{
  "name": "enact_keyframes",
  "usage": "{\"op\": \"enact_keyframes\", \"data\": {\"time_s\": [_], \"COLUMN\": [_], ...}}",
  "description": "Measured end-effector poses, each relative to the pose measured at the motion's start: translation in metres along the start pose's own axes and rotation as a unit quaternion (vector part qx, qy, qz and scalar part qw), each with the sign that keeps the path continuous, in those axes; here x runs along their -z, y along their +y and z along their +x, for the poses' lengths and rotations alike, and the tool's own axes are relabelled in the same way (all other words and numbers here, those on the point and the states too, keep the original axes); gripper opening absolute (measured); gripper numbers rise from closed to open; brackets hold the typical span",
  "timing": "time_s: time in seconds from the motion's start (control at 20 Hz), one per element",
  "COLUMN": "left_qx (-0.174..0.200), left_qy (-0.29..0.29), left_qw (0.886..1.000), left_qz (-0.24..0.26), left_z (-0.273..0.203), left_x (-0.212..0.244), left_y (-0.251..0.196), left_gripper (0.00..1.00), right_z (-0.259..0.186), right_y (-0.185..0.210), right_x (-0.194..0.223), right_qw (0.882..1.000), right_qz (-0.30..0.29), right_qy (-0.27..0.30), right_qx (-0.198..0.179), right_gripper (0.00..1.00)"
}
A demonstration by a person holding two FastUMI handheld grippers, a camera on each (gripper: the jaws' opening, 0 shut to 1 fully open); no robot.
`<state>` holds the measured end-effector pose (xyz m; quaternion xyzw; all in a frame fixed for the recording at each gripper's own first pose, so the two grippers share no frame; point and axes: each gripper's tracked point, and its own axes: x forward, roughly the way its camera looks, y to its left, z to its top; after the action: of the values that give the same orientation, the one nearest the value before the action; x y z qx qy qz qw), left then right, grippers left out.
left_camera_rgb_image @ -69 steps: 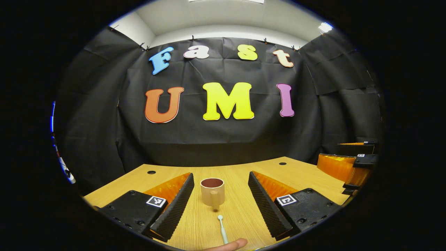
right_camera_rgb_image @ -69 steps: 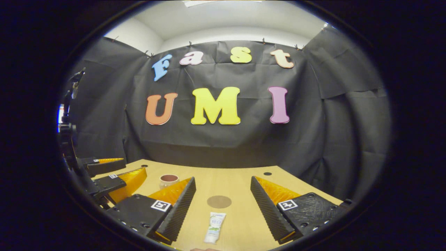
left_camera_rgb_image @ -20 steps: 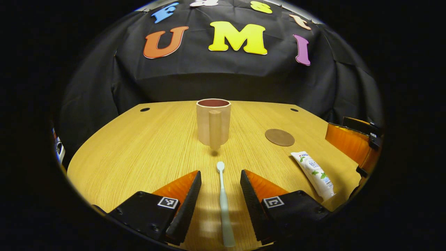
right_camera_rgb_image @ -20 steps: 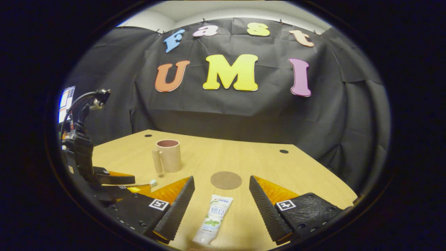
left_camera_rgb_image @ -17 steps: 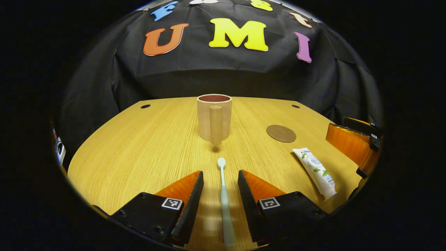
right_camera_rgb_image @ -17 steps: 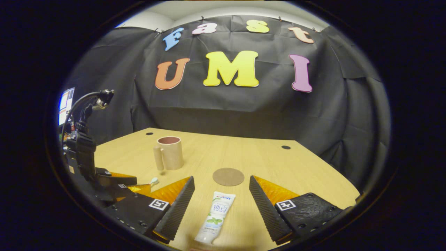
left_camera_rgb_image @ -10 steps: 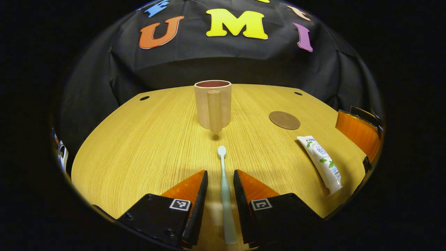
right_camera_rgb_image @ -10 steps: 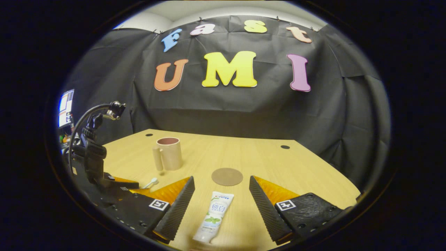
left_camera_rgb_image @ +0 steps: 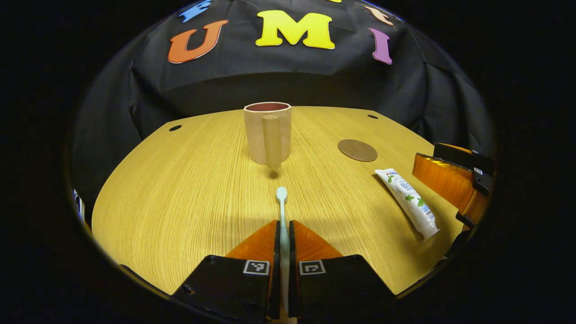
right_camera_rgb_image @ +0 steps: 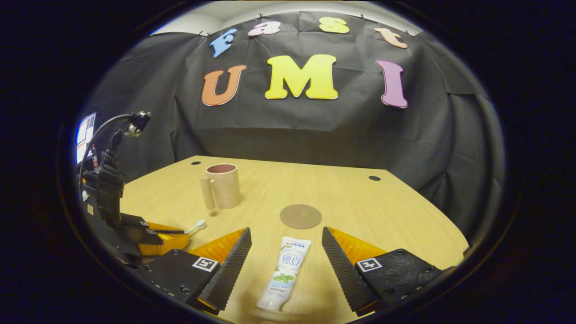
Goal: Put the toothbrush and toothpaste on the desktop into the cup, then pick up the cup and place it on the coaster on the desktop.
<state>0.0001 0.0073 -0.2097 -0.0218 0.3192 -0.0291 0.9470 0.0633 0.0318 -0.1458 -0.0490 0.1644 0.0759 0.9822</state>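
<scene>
Wood-grain bench (left_camera_rgb_image: 189, 189) below and left tongs (left_camera_rgb_image: 282, 234) now snapped together on the toothbrush (left_camera_rgb_image: 281, 198) handle after standing apart a moment ago, so ready to lift toward the cup (left_camera_rgb_image: 267, 132), while right tongs (right_camera_rgb_image: 286, 252) hang apart astride the toothpaste (right_camera_rgb_image: 284, 274) near the coaster (right_camera_rgb_image: 300, 216).

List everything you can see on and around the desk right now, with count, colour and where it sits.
pale beige handled cup: one, beige with a reddish inside, upright at the desk's far middle.
round brown coaster: one, brown, flat on the desk right of the cup.
white toothpaste tube: one, white with green print, lying between the right gripper's open fingers.
pale slim toothbrush: one, pale, head pointing at the cup.
light wooden desk: one, light wood.
left gripper: shut on the toothbrush handle.
right gripper: open, astride the tube.
</scene>
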Motion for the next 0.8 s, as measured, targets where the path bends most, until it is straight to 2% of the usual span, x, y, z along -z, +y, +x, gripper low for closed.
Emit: {"op": "enact_keyframes", "data": {"time_s": [0.1, 0.25, 0.6, 0.8], "left_qx": [0.003, -0.023, -0.069, -0.071], "left_qy": [-0.018, -0.074, -0.193, -0.230], "left_qw": [1.000, 0.997, 0.976, 0.968], "left_qz": [0.002, 0.019, 0.077, 0.074], "left_z": [-0.005, -0.018, -0.055, -0.066], "left_x": [-0.006, -0.034, -0.090, -0.110], "left_y": [-0.003, 0.003, -0.001, -0.010], "left_gripper": [0.08, 0.08, 0.08, 0.08], "right_z": [0.000, 0.001, 0.005, 0.011], "right_y": [0.001, 0.003, 0.001, -0.006], "right_x": [0.001, 0.005, 0.023, 0.036], "right_qw": [1.000, 1.000, 0.999, 0.997], "right_qz": [-0.003, -0.004, 0.012, 0.000], "right_qy": [0.002, 0.009, 0.049, 0.076], "right_qx": [0.000, -0.001, 0.006, 0.019], "right_gripper": [0.97, 0.97, 0.97, 0.96]}}
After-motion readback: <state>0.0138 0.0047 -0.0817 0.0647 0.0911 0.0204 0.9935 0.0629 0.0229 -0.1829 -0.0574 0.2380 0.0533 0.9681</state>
